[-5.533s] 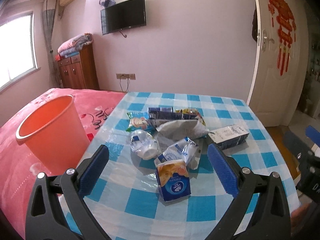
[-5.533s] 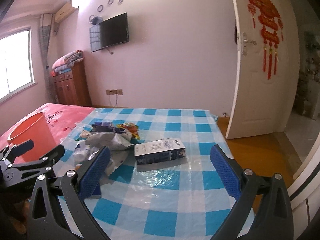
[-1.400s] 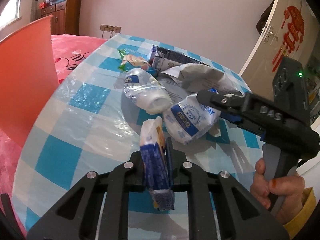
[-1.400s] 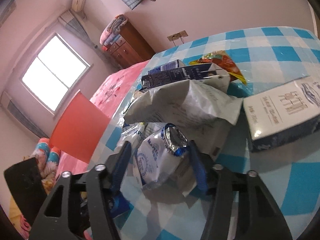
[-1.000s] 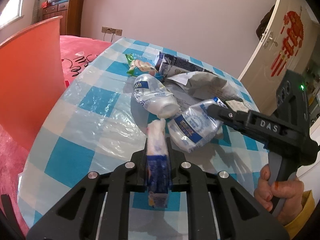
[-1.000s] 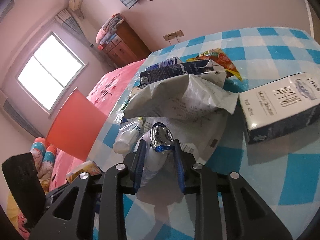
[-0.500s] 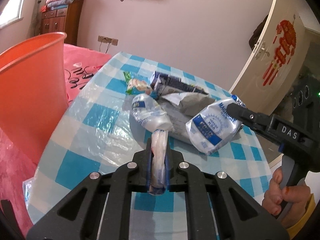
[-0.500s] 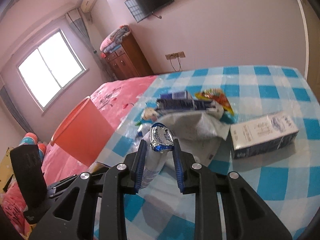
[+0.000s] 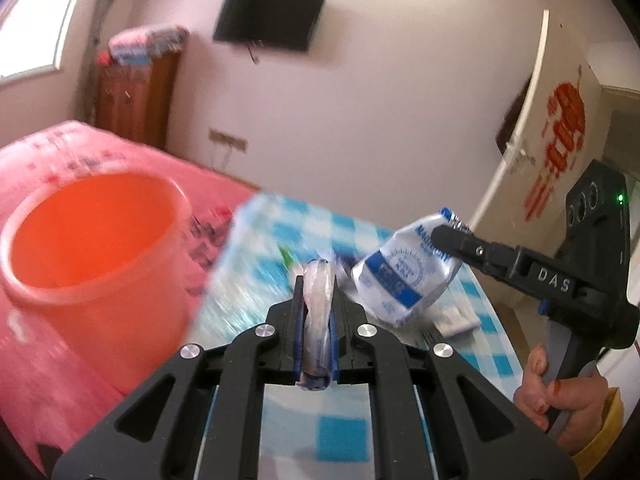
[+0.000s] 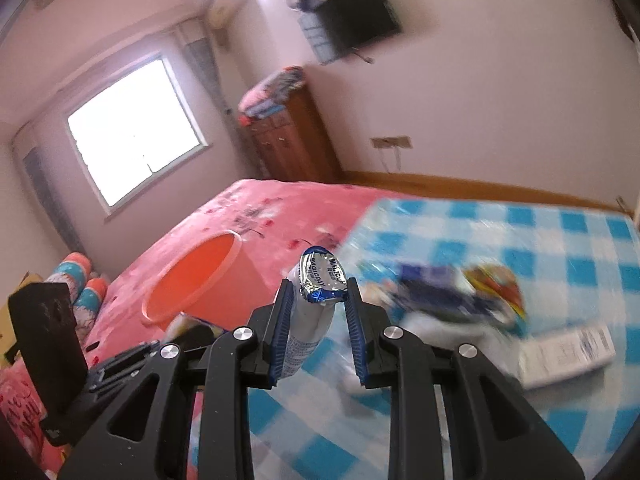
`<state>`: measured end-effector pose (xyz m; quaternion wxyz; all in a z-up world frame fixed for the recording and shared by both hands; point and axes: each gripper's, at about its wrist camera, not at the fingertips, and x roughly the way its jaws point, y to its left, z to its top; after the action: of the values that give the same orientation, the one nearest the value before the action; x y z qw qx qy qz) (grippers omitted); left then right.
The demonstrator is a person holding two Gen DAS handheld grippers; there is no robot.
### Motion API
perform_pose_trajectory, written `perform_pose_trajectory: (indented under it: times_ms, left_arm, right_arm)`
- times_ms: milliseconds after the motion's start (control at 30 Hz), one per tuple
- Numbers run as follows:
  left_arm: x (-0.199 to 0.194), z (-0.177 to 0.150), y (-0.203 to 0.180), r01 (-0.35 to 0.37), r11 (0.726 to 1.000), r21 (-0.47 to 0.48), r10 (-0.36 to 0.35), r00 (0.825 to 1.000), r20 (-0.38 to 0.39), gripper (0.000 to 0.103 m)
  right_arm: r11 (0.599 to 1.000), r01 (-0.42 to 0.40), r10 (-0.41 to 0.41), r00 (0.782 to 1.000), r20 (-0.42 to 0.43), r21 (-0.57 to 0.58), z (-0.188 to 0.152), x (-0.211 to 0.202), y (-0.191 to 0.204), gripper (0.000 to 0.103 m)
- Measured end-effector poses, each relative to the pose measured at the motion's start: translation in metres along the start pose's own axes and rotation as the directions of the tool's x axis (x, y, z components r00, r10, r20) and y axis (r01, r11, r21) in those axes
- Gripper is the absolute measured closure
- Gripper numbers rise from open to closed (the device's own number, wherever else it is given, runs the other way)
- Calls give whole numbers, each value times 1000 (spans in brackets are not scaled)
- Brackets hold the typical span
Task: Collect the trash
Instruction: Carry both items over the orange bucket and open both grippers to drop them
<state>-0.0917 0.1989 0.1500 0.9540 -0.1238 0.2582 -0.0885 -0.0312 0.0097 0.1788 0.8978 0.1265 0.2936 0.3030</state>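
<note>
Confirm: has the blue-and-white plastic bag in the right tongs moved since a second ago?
Yes. The blue-and-white plastic bag has risen off the blue checked table with the right tongs.

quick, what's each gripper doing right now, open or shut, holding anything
Left hand-held gripper: shut on a flattened carton.
Right hand-held gripper: shut on a blue-and-white pouch.

I'm pinching a flattened carton (image 9: pixel 317 322) in my left gripper (image 9: pixel 316 320); my right gripper (image 9: pixel 448 236) is gripping a blue-white pouch (image 9: pixel 404 280) above the checkered bench (image 9: pixel 340 436), orange bucket (image 9: pixel 92 248) sitting left.
</note>
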Motion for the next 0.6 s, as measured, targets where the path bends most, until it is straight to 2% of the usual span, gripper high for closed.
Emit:
perform_pose_trajectory:
  times_ms: [67,133,233,400,567,600]
  left_arm:
    - [-10,15,12,-42,999,2,42,998,40,92]
    - [-19,29,28,-106,994,0,106,991,83,92]
    - [-21,44,58,-195,980,-24,197,975,104,92]
    - [-6,52,108,-309,948,-73,313,948,61,92]
    - [17,44,144,-363,925,-115,364,931,-12,92]
    - [20,42,148,-372,920,-123,372,928,-18,88]
  right_arm:
    - [999,-36,36,999,14,-26,15,13,18,75]
    - [996,-74,75,997,24,-52,29,27,35,75]
    - [989,-118,121,992,27,-94,43,54,63,75]
    - [978,-162,161,987,-16,-132,49,106,98,75]
    - [976,-196,187,978,-95,-98,40,152,104,73]
    - [974,-211,202,974,-106,-84,38,156,103,66]
